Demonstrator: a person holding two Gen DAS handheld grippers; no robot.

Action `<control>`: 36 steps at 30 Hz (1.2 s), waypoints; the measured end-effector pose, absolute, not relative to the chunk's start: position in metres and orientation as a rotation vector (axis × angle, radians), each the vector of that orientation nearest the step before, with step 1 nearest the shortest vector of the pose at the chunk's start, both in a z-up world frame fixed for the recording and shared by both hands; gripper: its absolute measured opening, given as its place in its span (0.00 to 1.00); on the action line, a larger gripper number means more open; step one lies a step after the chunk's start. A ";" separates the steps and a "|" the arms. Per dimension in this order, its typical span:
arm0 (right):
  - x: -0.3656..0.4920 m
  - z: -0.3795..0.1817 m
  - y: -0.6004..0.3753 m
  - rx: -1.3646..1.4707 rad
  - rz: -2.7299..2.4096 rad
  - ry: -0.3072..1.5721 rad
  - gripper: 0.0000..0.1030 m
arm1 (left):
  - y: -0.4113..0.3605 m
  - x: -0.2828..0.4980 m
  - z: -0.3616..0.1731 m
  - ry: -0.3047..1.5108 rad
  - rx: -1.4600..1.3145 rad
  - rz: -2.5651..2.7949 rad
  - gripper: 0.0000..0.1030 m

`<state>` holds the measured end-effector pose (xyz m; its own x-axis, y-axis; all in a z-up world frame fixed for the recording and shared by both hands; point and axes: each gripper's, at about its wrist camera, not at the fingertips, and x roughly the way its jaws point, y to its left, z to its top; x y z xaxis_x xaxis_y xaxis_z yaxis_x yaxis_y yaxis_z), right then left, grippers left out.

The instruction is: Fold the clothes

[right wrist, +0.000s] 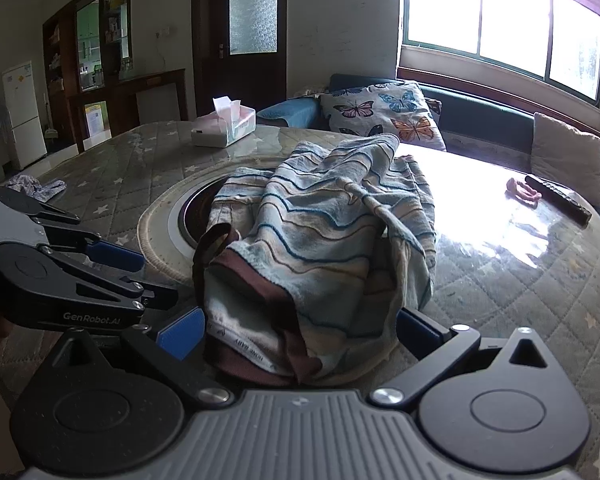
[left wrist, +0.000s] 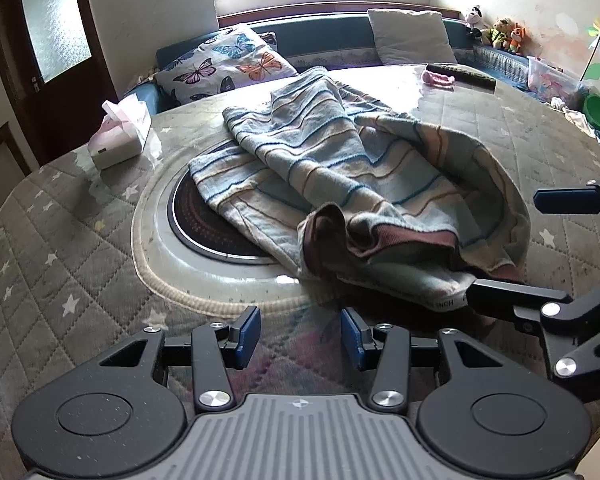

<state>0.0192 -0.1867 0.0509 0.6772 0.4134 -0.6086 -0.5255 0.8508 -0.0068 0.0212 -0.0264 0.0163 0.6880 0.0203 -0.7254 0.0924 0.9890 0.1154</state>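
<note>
The right gripper has its blue pads spread wide, one on either side of the near, brown-trimmed end of a striped garment; the cloth sits between them and touches both, but the jaws are not pressed together on it. A white inner band at that end carries small print, seemingly "HONE BABY". The left gripper hovers low over the table just near-left of the garment, jaws apart with nothing between them. In the right wrist view its black arm reads "GenRobot.AI".

The garment lies crumpled across the middle of the table, running from the near edge toward the far side and covering part of a round black hob set in a pale ring. Far left stands a tissue box; its printing is too small to read. Far right lie a pink item and a dark remote. Beyond the table, a butterfly cushion rests on a bench.
</note>
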 end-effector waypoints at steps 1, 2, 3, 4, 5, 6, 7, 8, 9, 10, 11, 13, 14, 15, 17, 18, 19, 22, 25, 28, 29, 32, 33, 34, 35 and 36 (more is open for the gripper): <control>0.021 0.051 -0.186 -0.188 0.532 0.635 0.99 | -0.026 0.023 0.018 0.808 0.148 -0.042 0.46; 0.024 0.052 -0.186 -0.191 0.533 0.635 0.97 | -0.025 0.024 0.019 0.803 0.149 -0.043 0.46; 0.027 0.053 -0.185 -0.195 0.533 0.635 0.96 | -0.024 0.025 0.021 0.799 0.150 -0.045 0.45; 0.031 0.055 -0.184 -0.199 0.532 0.634 0.96 | -0.023 0.027 0.022 0.795 0.151 -0.046 0.45; 0.036 0.056 -0.183 -0.203 0.528 0.631 0.96 | -0.022 0.028 0.024 0.790 0.152 -0.047 0.45; 0.041 0.057 -0.182 -0.207 0.524 0.628 0.95 | -0.019 0.031 0.026 0.782 0.149 -0.046 0.45; 0.046 0.058 -0.182 -0.211 0.521 0.626 0.94 | -0.015 0.033 0.029 0.776 0.145 -0.046 0.45; 0.051 0.060 -0.181 -0.215 0.517 0.623 0.93 | -0.011 0.038 0.031 0.772 0.137 -0.045 0.45; 0.056 0.061 -0.180 -0.219 0.513 0.621 0.92 | -0.006 0.042 0.033 0.768 0.129 -0.044 0.44; 0.061 0.062 -0.179 -0.223 0.509 0.618 0.92 | -0.002 0.048 0.034 0.764 0.126 -0.038 0.44; 0.066 0.064 -0.178 -0.226 0.505 0.615 0.91 | 0.001 0.054 0.035 0.760 0.127 -0.030 0.44; 0.076 0.066 -0.176 -0.234 0.497 0.610 0.88 | 0.008 0.065 0.037 0.752 0.129 -0.016 0.42; 0.081 0.068 -0.175 -0.238 0.493 0.607 0.87 | 0.012 0.071 0.038 0.747 0.128 -0.012 0.42; 0.086 0.069 -0.174 -0.242 0.489 0.605 0.85 | 0.016 0.078 0.038 0.742 0.128 -0.009 0.42; 0.095 0.070 -0.173 -0.246 0.481 0.606 0.81 | 0.023 0.093 0.037 0.745 0.118 -0.005 0.39; 0.101 0.069 -0.171 -0.247 0.478 0.610 0.79 | 0.027 0.101 0.036 0.746 0.113 -0.007 0.35; 0.107 0.068 -0.170 -0.249 0.474 0.615 0.76 | 0.029 0.108 0.035 0.744 0.112 -0.010 0.35; 0.121 0.065 -0.166 -0.260 0.470 0.631 0.67 | 0.038 0.130 0.032 0.735 0.106 -0.015 0.34; 0.132 0.060 -0.163 -0.262 0.485 0.654 0.57 | 0.046 0.154 0.027 0.728 0.092 -0.030 0.34; 0.137 0.057 -0.161 -0.264 0.496 0.669 0.47 | 0.049 0.174 0.021 0.722 0.112 -0.046 0.35; 0.139 0.056 -0.161 -0.264 0.499 0.673 0.45 | 0.050 0.180 0.019 0.723 0.121 -0.046 0.35; 0.146 0.056 -0.162 -0.258 0.503 0.679 0.33 | 0.052 0.197 0.012 0.732 0.141 -0.067 0.35; 0.147 0.056 -0.163 -0.252 0.504 0.681 0.31 | 0.051 0.200 0.010 0.732 0.148 -0.073 0.35; 0.149 0.056 -0.164 -0.245 0.505 0.684 0.27 | 0.051 0.205 0.008 0.735 0.155 -0.083 0.34; 0.151 0.056 -0.166 -0.240 0.505 0.686 0.25 | 0.051 0.209 0.007 0.738 0.162 -0.092 0.34; 0.153 0.056 -0.167 -0.236 0.502 0.687 0.23 | 0.051 0.214 0.004 0.751 0.169 -0.102 0.35</control>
